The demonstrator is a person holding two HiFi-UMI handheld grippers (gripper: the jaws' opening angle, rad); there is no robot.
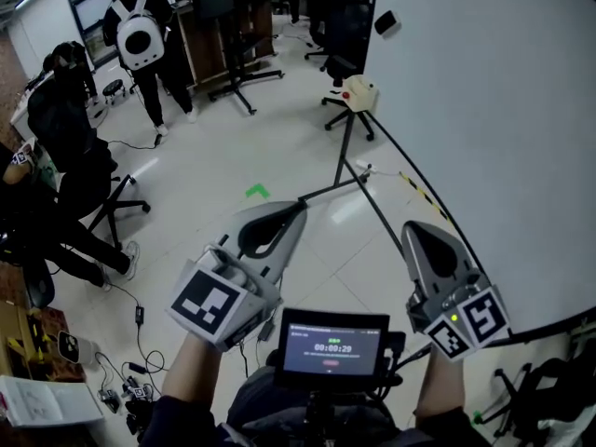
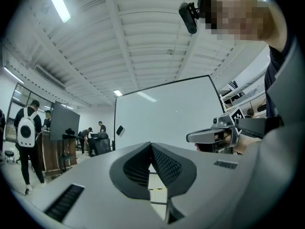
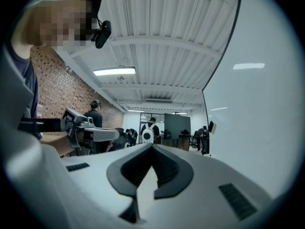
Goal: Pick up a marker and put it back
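Note:
No marker shows in any view. My left gripper (image 1: 300,205) (image 2: 151,145) is held level over the floor, its jaws meeting at the tip with nothing between them. My right gripper (image 1: 411,228) (image 3: 153,146) is shut and empty, close beside the big whiteboard (image 1: 484,110) (image 2: 162,113) (image 3: 267,104) on my right. A black eraser (image 1: 385,22) (image 2: 119,130) (image 3: 210,126) sticks to the board's far end. Each gripper also shows from the side in the other's view.
The whiteboard's black stand legs (image 1: 349,147) spread over the white tiled floor ahead. A cream box with a red knob (image 1: 359,92) sits by the board's lower edge. A person with a white backpack (image 1: 140,31), office chairs and floor cables (image 1: 130,380) fill the left.

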